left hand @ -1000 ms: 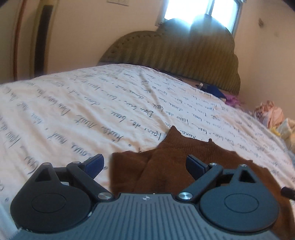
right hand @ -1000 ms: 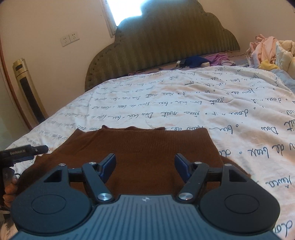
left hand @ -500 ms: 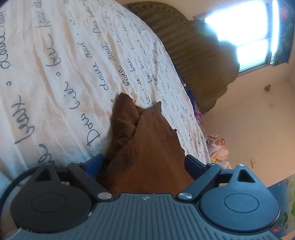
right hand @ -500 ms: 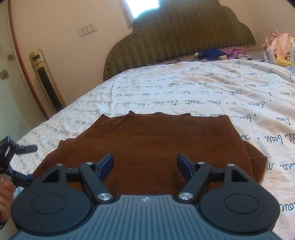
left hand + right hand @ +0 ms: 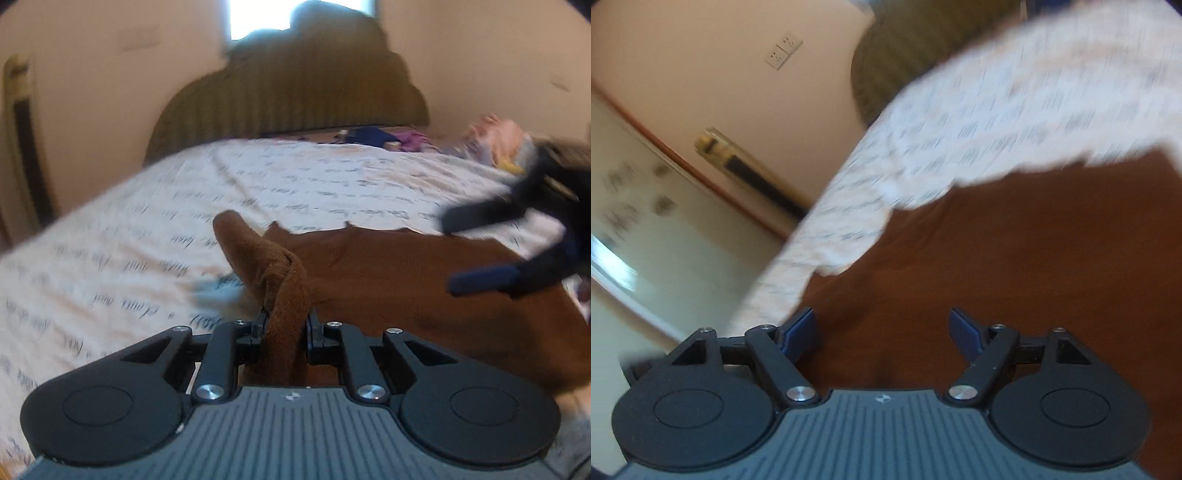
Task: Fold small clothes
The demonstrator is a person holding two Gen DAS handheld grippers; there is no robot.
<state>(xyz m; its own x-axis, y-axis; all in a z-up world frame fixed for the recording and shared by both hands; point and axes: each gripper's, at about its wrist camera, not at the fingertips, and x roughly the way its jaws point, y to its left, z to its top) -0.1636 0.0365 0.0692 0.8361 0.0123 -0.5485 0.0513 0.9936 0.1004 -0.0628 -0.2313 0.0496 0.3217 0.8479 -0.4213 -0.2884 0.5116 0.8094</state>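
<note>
A brown knitted garment (image 5: 406,288) lies flat on the white bed sheet (image 5: 147,221) printed with script. My left gripper (image 5: 286,325) is closing, and its pads pinch a bunched fold of the garment's left edge, which rises off the sheet in a hump (image 5: 258,258). At the right of the left wrist view my right gripper (image 5: 450,254) shows blurred, its fingers spread above the garment. In the right wrist view, my right gripper (image 5: 884,325) is opening just over the brown garment (image 5: 1015,258), with cloth beneath but nothing pressed between the pads.
An olive padded headboard (image 5: 288,92) stands at the far end of the bed. Blue and purple clothes (image 5: 373,136) lie below it, and a pile of pale clothes (image 5: 495,136) sits at the far right. A tall gold and black appliance (image 5: 746,166) stands by the wall.
The left gripper went from wide open to pinched on the garment's edge, and its view rolled back level. The right view tilted and swung to the left over the garment.
</note>
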